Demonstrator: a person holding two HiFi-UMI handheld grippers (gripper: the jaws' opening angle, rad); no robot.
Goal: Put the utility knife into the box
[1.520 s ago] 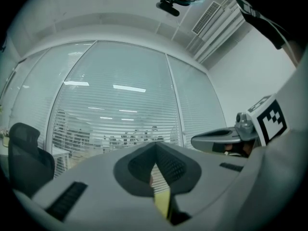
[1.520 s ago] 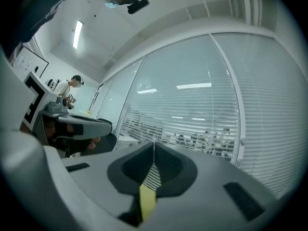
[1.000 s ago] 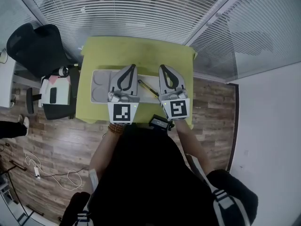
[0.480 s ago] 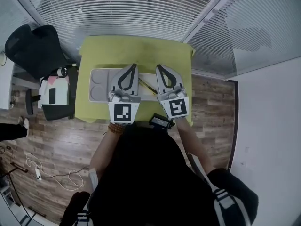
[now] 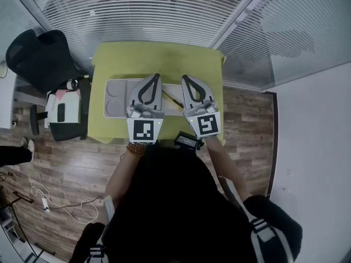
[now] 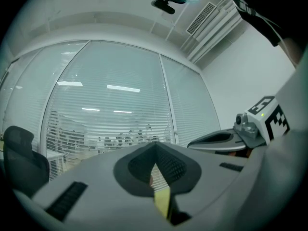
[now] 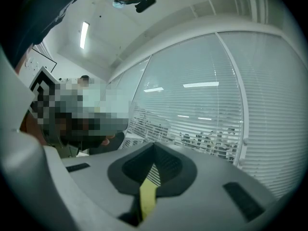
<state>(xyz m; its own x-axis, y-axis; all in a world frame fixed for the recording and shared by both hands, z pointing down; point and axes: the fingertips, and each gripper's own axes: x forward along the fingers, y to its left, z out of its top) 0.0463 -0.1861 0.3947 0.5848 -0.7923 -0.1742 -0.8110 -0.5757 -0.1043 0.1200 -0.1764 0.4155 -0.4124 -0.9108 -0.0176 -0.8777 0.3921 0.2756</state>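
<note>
left gripper [image 5: 156, 77] & right gripper [image 5: 185, 78]: both jaws pressed together, empty. utility knife [image 5: 174, 102] lies mid-frame btwn them, at right end of box [image 5: 112, 100]. spread right jaws first, tip down, pinch mid-handle.

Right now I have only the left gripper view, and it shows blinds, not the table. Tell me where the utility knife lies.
Observer: In the head view the utility knife lies slantwise between the two grippers, with neither of them touching it.
Operator: Give me the box's place.
Observer: The box, a pale tray on the green table, lies partly beneath the left gripper and reaches out to its left.
Operator: Report the right gripper.
Observer: In its own view, the right gripper has its fingers together with nothing between them.
</note>
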